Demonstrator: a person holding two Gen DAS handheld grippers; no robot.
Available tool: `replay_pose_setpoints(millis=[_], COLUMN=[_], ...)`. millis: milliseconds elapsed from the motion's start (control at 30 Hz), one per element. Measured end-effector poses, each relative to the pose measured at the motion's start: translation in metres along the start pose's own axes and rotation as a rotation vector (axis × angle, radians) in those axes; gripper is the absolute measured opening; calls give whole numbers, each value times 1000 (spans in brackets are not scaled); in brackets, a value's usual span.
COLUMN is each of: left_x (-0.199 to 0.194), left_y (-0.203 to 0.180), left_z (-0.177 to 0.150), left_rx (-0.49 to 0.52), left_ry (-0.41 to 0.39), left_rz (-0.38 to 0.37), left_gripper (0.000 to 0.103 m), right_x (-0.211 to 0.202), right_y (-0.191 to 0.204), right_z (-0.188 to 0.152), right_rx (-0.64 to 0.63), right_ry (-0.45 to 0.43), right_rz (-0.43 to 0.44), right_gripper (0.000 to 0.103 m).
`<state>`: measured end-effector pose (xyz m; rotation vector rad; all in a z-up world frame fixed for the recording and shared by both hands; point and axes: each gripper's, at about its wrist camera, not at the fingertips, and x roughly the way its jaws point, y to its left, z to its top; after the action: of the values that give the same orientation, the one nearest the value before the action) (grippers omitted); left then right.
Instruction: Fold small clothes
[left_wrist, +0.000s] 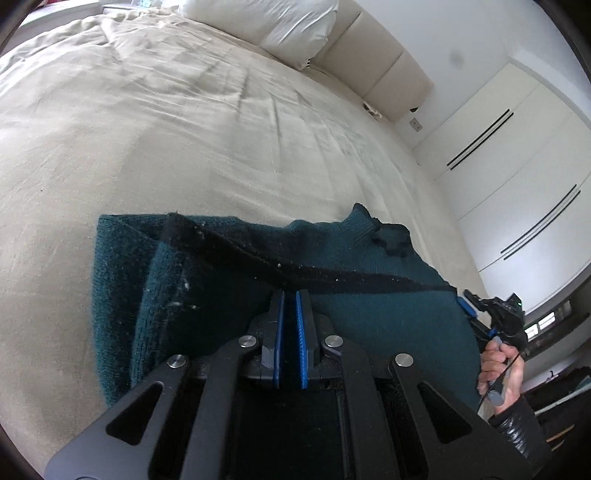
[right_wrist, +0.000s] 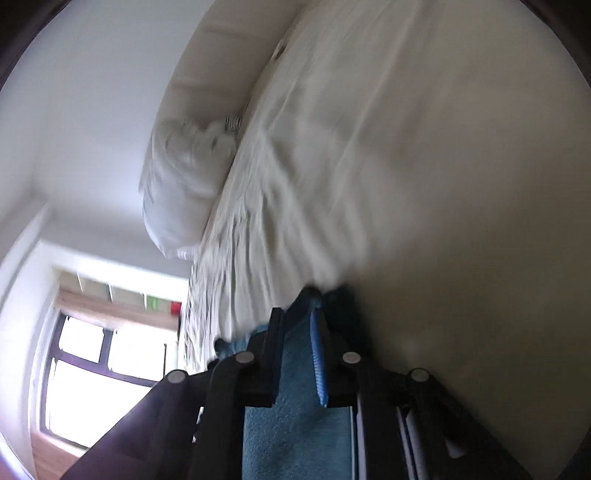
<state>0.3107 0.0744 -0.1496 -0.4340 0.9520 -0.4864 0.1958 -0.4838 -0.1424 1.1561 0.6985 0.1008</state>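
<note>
1. The left gripper (left_wrist: 290, 295), black with blue pads, has its jaws drawn almost together; only a thin dark slit shows between the pads, and nothing can be made out in it. Its tips sit over the near part of the dark teal knitted sweater (left_wrist: 229, 266).
2. That sweater lies on the beige bedspread (left_wrist: 147, 140), partly folded: a layer is turned over on its left side, and a black band runs slantwise across it just past the left gripper's tips. A ribbed teal edge and a black patch sit at the sweater's far right corner.
3. At the sweater's right edge the right gripper (left_wrist: 466, 303) shows in the left wrist view, carried by a hand (left_wrist: 498, 369) in a dark sleeve (left_wrist: 517, 428).
4. In the right wrist view, which is blurred, teal knit fills the space between the right gripper's (right_wrist: 299, 314) black fingers, and its blue pad (right_wrist: 318, 354) lies against the fabric, so it is clamped on the sweater (right_wrist: 295, 424).
5. Beyond the sweater the bedspread stretches bare and creased.
6. Farther from the sweater, at the head of the bed, lies a white pillow (left_wrist: 273, 26) against a padded cream headboard (left_wrist: 384, 70).
7. Right of the sweater and past the bed's edge stand white wardrobe doors (left_wrist: 517, 155) with long black handles.
8. In the right wrist view, a dark-framed window (right_wrist: 96, 369) shows beyond the bed.
</note>
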Motion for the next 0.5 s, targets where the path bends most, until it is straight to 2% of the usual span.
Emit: replay_pose_setpoints(millis=[33,67,133,233,300,400,467,500], left_x=[0,-1,-10,-31,-40,-43,-44,-44], left_y=[0,2,1,-3,2,15,25,31], left_z=[0,0,-2,-13,-23,-32,-32,-32], left_rx=[-5,-17,-37,-61,-89,-115,-139,-162], left_ry=[-1,0,-10,-34,-56,-79,-89,-96], left_rz=[-5,-14,14,69,80,29,-10,-29], left_gripper=[6,6,6,6,6,6,6,6], right_x=[-7,-19,-31,-28,-13,16,29,36], right_y=[-1,2,13,50,76,95,87,76], right_z=[0,-3,-14,-47,-79,-114,-117,-113], right_rx=[16,18,-14,-123,-207,-323,-317,-281], right_ry=[-19,-49,-59,49,155,275,311,320], right_rz=[-7,-29,6,78,128,118,86,65], right_gripper=[26,27,30,39,44,44,44,38])
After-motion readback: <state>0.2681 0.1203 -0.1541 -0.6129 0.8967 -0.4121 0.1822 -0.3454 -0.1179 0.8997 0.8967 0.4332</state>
